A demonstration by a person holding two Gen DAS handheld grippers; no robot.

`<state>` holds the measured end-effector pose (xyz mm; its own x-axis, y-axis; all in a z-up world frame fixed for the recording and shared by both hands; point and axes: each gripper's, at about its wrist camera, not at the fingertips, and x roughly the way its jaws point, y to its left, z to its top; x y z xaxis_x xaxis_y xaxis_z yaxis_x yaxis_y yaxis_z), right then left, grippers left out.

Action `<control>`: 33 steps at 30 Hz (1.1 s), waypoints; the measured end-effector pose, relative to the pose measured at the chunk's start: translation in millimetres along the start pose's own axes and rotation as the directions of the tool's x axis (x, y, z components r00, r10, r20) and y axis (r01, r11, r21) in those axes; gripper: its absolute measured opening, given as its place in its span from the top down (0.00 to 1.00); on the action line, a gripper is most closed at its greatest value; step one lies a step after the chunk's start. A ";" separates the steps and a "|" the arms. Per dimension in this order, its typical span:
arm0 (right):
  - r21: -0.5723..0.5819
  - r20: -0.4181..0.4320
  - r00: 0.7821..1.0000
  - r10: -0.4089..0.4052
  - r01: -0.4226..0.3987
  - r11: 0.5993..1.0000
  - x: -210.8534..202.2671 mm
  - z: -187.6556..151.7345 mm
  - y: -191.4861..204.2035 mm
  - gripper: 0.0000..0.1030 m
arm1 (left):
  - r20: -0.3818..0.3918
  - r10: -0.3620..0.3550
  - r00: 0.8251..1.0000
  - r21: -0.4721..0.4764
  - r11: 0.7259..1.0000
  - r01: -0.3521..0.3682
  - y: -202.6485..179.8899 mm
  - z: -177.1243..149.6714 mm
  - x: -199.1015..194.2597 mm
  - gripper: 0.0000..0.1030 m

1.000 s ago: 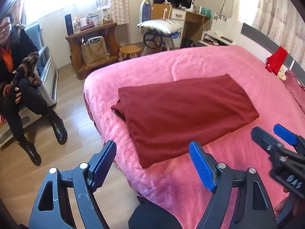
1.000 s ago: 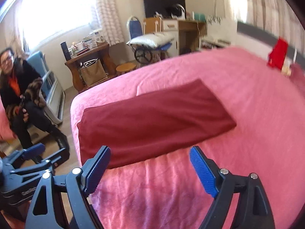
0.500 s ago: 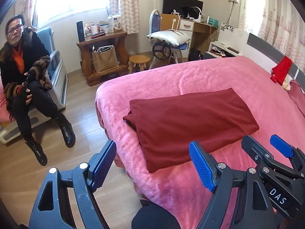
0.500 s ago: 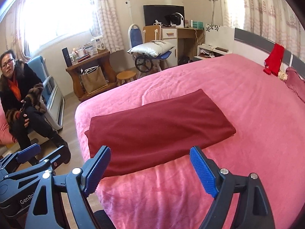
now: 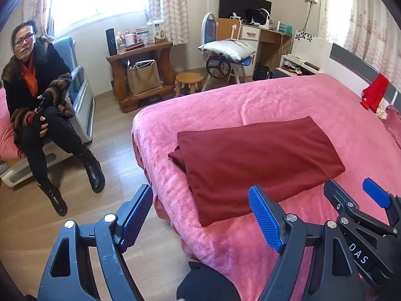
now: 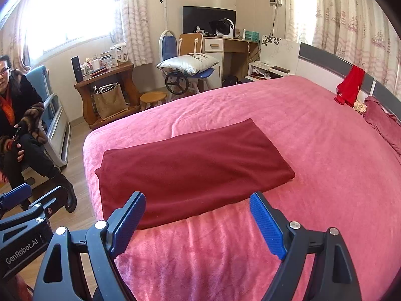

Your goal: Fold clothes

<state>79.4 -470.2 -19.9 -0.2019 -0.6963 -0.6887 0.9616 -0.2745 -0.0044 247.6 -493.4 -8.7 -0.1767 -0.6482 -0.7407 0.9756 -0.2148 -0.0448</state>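
spread wide and empty on both left gripper and right gripper, hovering off the near edge of the bed; dark red garment lying folded flat near the bed's left corner, likely finished.

The right claw is cut by the right edge of the left wrist view, and the left claw by the left edge of the right wrist view. The seated woman is half outside that view. The layers inside the folded dark red cloth are hidden. Labels of the boxes on the wooden side table are too small to read.
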 end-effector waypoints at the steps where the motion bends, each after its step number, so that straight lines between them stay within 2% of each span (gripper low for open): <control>1: 0.001 -0.003 1.000 -0.001 0.001 1.000 0.4 -0.2 0.2 0.16 | -0.008 -0.001 1.000 -0.004 1.000 0.001 0.3 0.1 1.2 0.22; 7: 0.000 0.000 1.000 -0.004 0.004 1.000 0.3 0.4 0.3 0.16 | -0.039 -0.033 0.999 -0.038 0.999 0.032 3.5 -0.8 6.7 0.21; 9: 0.000 0.000 1.000 -0.004 0.004 1.000 -0.1 0.4 -0.1 0.16 | -0.035 -0.037 0.999 -0.040 0.999 0.036 3.9 -0.2 5.6 0.18; 17: -0.007 -0.007 1.000 -0.003 0.003 1.000 -0.3 -1.3 1.8 0.16 | -0.024 -0.001 1.000 -0.024 1.000 0.000 1.0 -0.3 1.1 0.14; 18: -0.008 -0.007 1.000 -0.001 0.001 1.000 -0.3 -1.5 2.1 0.16 | -0.022 0.005 1.000 -0.024 1.000 -0.006 0.9 -0.5 0.6 0.10; 19: -0.008 -0.007 1.000 0.002 -0.002 1.000 -0.2 -1.8 2.3 0.16 | -0.021 0.012 1.000 -0.023 1.000 -0.012 0.8 -0.7 0.1 0.01; 20: -0.008 -0.007 1.000 -0.002 0.002 1.000 -0.1 -1.8 2.3 0.16 | -0.015 0.024 1.000 -0.027 0.999 -0.025 1.4 -1.0 -1.1 0.00; 24: -0.002 -0.011 1.000 0.003 -0.003 1.000 0.3 -2.2 0.1 0.16 | -0.012 0.045 0.999 -0.037 0.998 -0.045 2.8 -1.2 -4.0 0.00; 29: 0.001 -0.015 1.000 0.000 0.000 1.000 1.0 -3.9 -2.4 0.16 | 0.016 0.106 0.994 -0.008 0.994 -0.106 -2.1 -4.0 -5.5 0.00; 33: 0.006 -0.019 1.000 -0.002 0.002 1.000 1.7 -4.9 -3.5 0.16 | 0.017 0.089 0.996 -0.031 0.996 -0.088 0.8 -3.2 -7.0 0.00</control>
<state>76.6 -467.2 -24.6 -0.2001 -0.6828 -0.7027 0.9601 -0.2796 -0.0017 250.0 -486.7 -5.7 -0.0913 -0.6771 -0.7302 0.9910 -0.1337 0.0000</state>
